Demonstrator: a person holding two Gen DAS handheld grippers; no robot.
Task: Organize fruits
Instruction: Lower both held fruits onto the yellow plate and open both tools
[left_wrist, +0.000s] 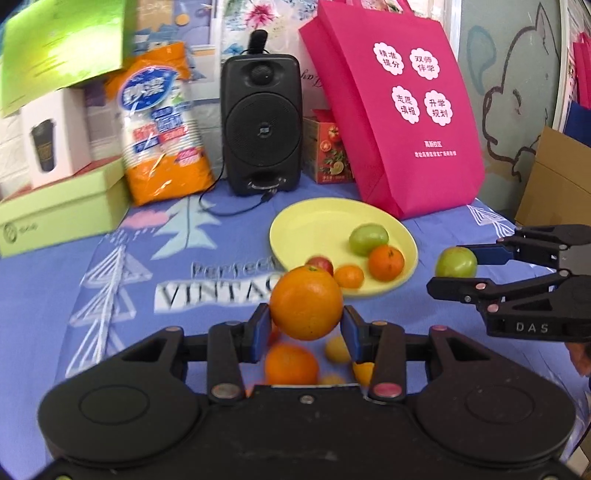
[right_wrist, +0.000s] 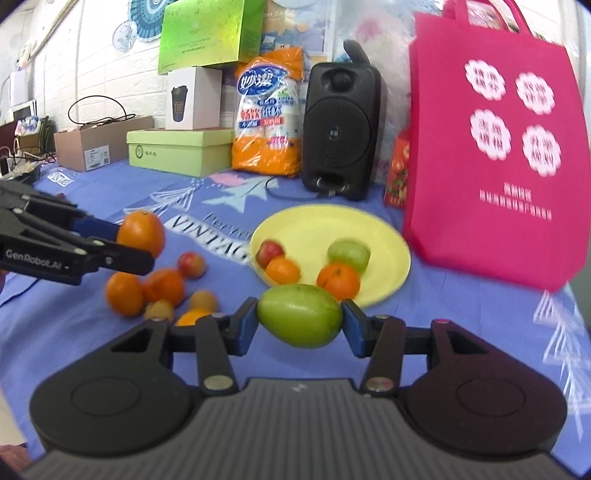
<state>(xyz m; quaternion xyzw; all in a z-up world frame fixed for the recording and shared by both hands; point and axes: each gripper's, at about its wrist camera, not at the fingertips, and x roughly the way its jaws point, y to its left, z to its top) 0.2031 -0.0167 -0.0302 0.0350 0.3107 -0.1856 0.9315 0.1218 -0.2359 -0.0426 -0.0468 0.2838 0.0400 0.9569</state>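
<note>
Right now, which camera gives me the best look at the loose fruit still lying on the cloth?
The right wrist view: the loose fruit pile lies in the open on the cloth, left of the yellow plate. In the left wrist view the same pile is mostly hidden behind the left gripper and its held orange.

Yellow plate (right_wrist: 384, 236), pink bag (right_wrist: 495, 155)

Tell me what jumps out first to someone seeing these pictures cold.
Each pair of tongs grips a fruit in the air: the left tongs hold a big orange, the right tongs a green fruit. Behind them a yellow plate with four fruits sits on the blue cloth, and a bright pink bag stands at its right.
</note>
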